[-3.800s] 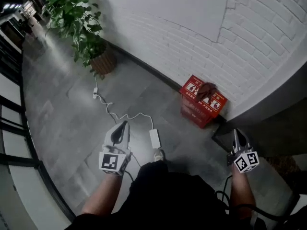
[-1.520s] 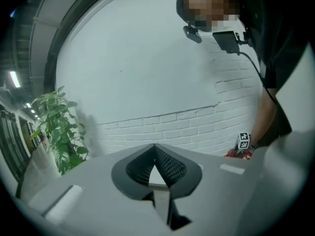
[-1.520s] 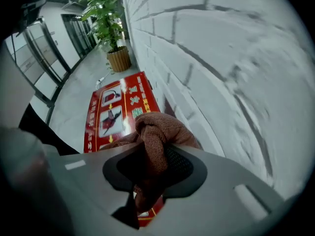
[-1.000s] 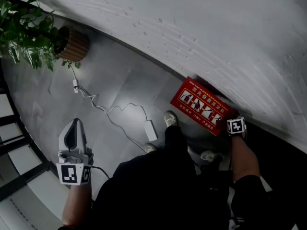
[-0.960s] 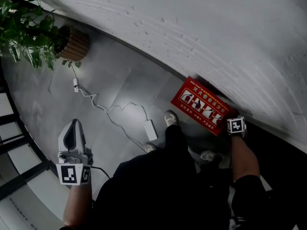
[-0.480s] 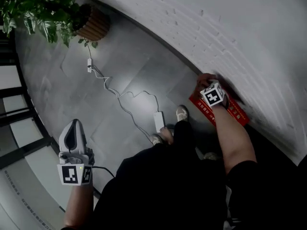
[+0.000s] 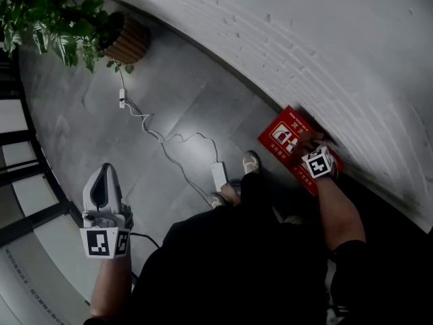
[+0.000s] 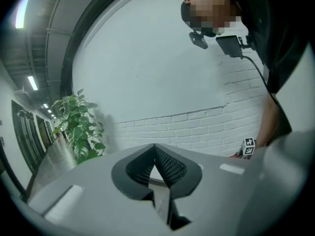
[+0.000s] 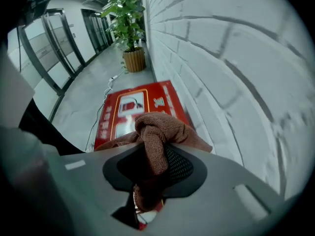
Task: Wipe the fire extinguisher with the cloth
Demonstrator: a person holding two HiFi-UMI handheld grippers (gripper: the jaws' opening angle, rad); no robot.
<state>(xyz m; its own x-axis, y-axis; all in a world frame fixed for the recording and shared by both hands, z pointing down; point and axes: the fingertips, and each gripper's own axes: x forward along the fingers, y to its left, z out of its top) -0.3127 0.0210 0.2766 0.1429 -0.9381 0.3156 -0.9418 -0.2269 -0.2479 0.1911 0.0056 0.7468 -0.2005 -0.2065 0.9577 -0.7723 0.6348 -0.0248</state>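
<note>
A red fire extinguisher box [image 7: 284,135] with printed pictures stands on the floor against the white brick wall; no extinguisher itself shows. My right gripper [image 7: 310,147] hovers over the box top, shut on a brown cloth [image 7: 306,138]. In the right gripper view the cloth [image 9: 157,129] bunches up between the jaws of the right gripper [image 9: 156,154], above the box lid [image 9: 123,109]. My left gripper [image 7: 103,173] is held out far to the left over the grey floor, jaws together and empty. In its own view the left gripper [image 8: 155,150] points at the wall.
A potted plant [image 7: 101,26] stands by the wall at the upper left. A white cable with a power adapter [image 7: 218,175] runs across the floor tiles. The person's shoes [image 7: 251,161] are just left of the box. Dark window frames [image 7: 20,181] line the left side.
Earlier the cloth lay on the box with both grippers away from it. Now the right gripper holds it, having moved from the box's right end to over its top. The left gripper stayed put.
</note>
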